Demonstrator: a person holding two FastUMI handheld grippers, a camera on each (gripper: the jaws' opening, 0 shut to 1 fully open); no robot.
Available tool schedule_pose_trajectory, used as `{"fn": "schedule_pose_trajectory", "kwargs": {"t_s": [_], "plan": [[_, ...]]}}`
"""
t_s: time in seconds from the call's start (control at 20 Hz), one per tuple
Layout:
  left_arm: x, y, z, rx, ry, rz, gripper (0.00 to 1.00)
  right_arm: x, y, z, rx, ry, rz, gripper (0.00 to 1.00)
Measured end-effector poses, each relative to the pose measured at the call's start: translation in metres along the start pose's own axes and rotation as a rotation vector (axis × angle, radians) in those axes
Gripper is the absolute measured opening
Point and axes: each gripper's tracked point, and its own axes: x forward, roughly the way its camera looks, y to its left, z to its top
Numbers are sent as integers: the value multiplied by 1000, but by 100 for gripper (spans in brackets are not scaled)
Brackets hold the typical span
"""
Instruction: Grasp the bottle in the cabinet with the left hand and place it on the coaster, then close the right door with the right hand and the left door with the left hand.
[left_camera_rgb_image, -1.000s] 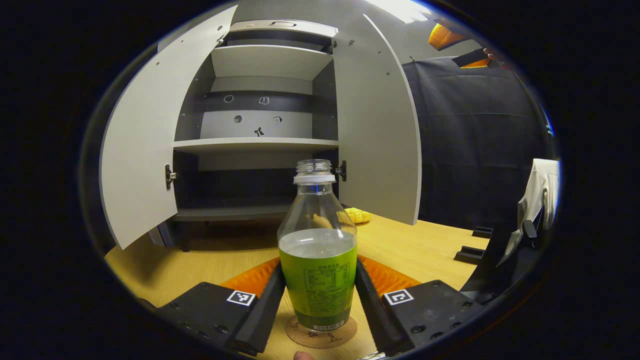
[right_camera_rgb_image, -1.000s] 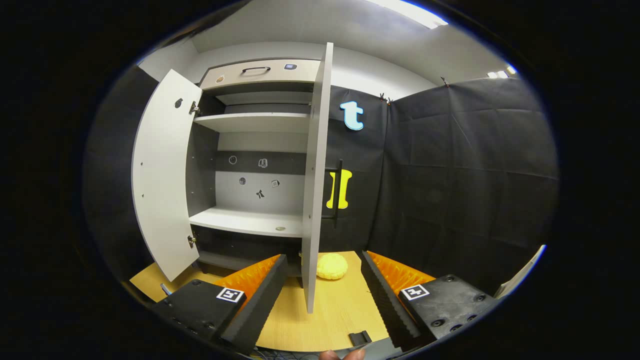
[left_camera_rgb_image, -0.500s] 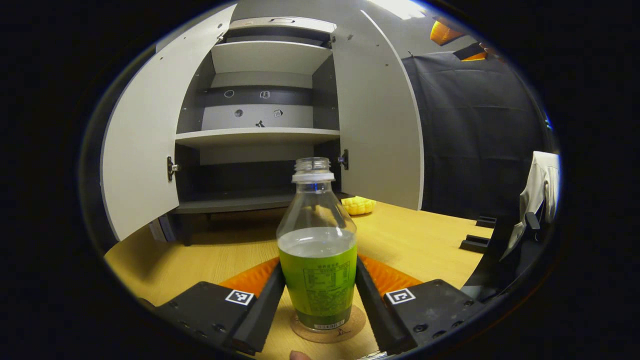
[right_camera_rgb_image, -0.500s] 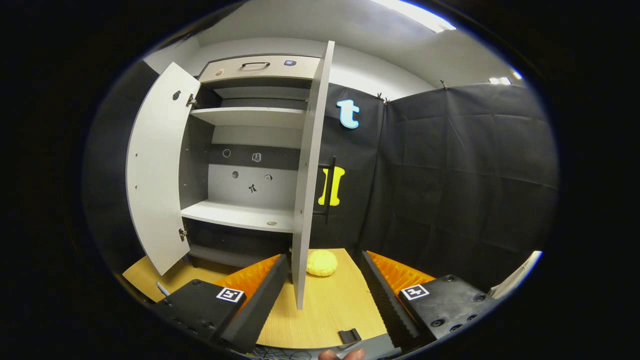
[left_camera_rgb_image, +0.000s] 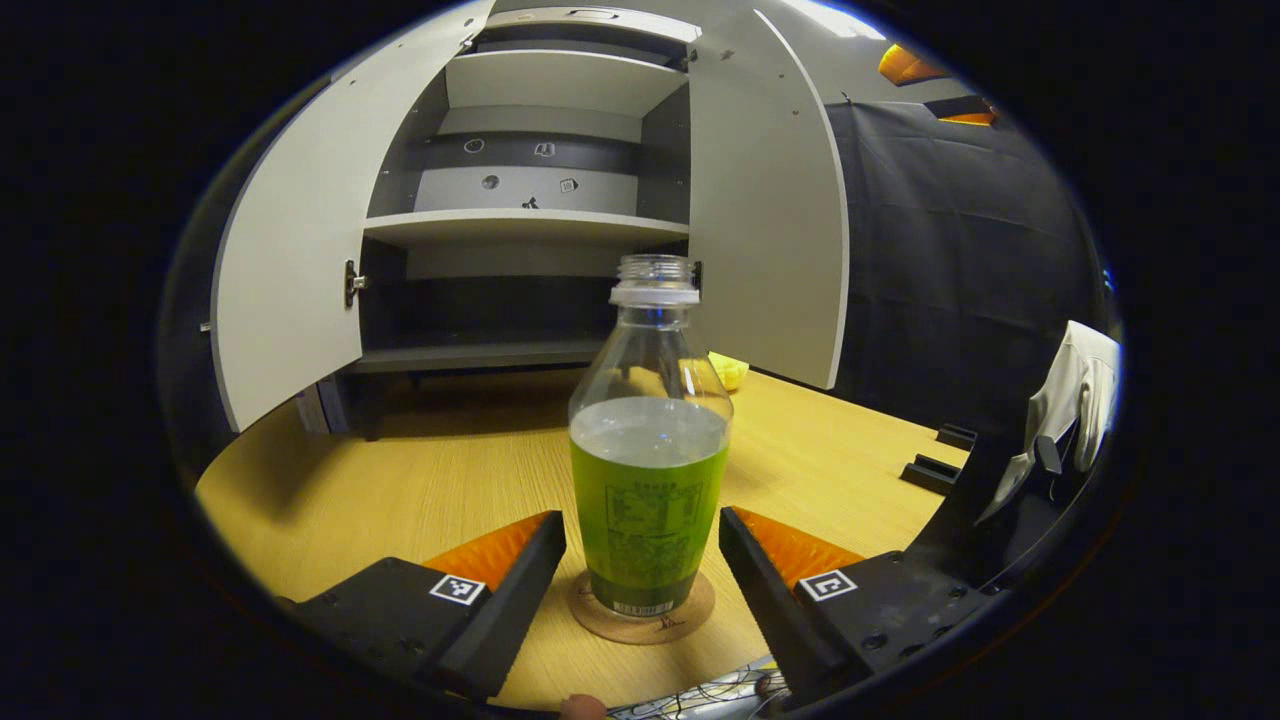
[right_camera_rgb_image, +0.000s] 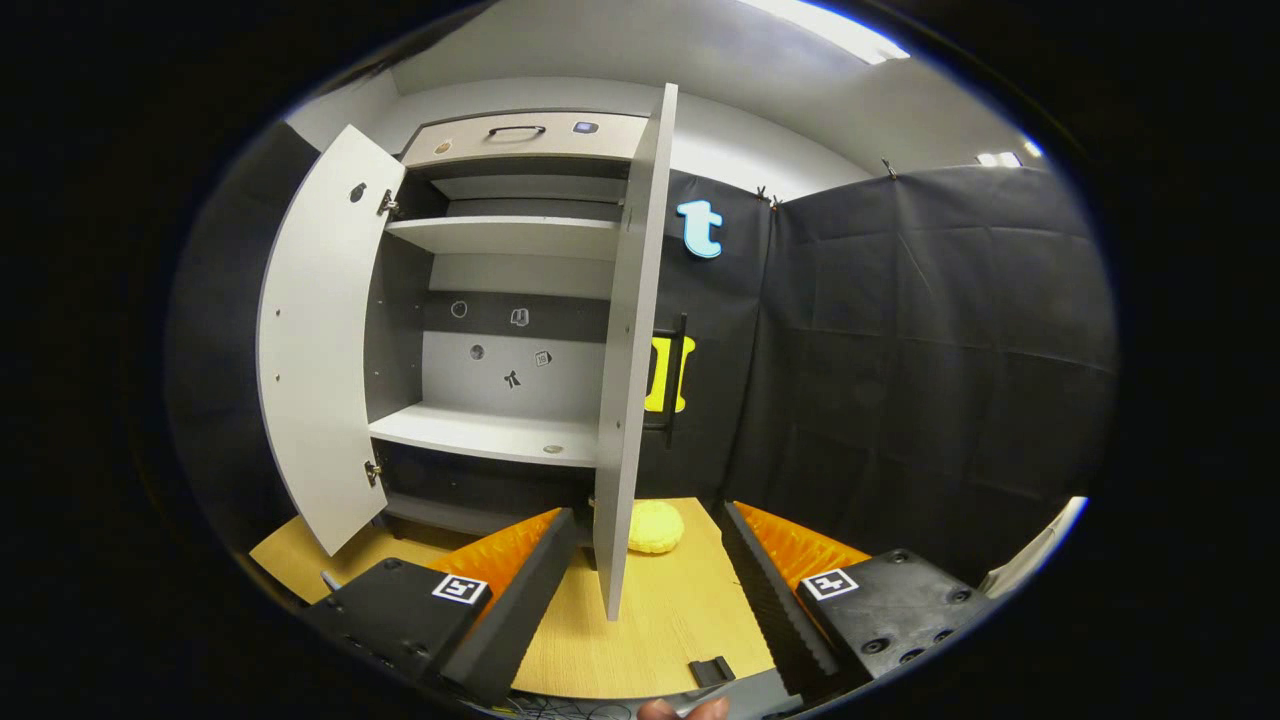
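Here the bottle (left_camera_rgb_image: 650, 450) stands upright on the round coaster (left_camera_rgb_image: 643, 620), which lies flat on the wooden table (left_camera_rgb_image: 420, 480) in front of the cabinet (left_camera_rgb_image: 520, 200). The bottle carries no cap, holds clear liquid to about half its height, and wears a green label around its lower half. In the left gripper view, the left gripper (left_camera_rgb_image: 640, 575) sits low on the table with its two fingers spread to either side of the bottle's base; a visible gap separates each finger from the label, so the jaws are apart and grip nothing. Behind the bottle, the cabinet shows both doors swung outward: the left door (left_camera_rgb_image: 290, 250) at the left of that view, the right door (left_camera_rgb_image: 765, 200) at the right. A yellow object (left_camera_rgb_image: 730, 370) lies on the table near the foot of the right door, partly hidden by the bottle. In the right gripper view, the right gripper (right_camera_rgb_image: 645, 590) is likewise spread wide and holds nothing; the right door (right_camera_rgb_image: 630, 350) appears edge-on between its fingers but farther off, with the yellow object (right_camera_rgb_image: 655, 527) on the table just beyond the door's lower corner.
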Motion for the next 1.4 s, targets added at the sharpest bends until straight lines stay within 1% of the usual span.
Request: {"fn": "schedule_pose_trajectory", "kwargs": {"t_s": [0.15,0.3,0.4,0.5,0.6,0.7,0.8,0.9,0.95,1.05,1.2,1.25,1.35,1.4], "plan": [[-25,2,7,-9,10,21,98,8,4,4,23,-9,12,98],[-51,10,37,-26,-9,57,98,23,-1,13,24,-34,20,98],[-66,20,69,-46,-36,93,98,35,-4,21,55,-50,37,98],[-77,24,105,-80,-65,110,99,53,-13,19,90,-23,35,98],[-88,32,144,-97,-110,126,98,72,-27,16,111,5,13,98],[-97,45,186,-96,-170,159,99,90,-43,7,106,40,-15,98],[-105,59,216,-111,-203,200,98,106,-56,4,123,64,-26,98],[-111,69,238,-141,-209,238,95,122,-71,9,145,47,-43,98],[-116,73,246,-147,-209,262,95,129,-78,14,146,36,-51,98],[-123,87,262,-122,-201,306,95,145,-87,26,151,16,-53,98],[-133,103,287,-76,-211,347,95,167,-83,33,162,16,-36,98],[-138,109,295,-67,-218,360,95,171,-78,35,157,14,-23,98],[-145,120,305,-59,-229,379,95,174,-79,38,136,3,-25,96],[-150,126,306,-58,-226,389,95,174,-77,37,147,5,-16,95]]}}
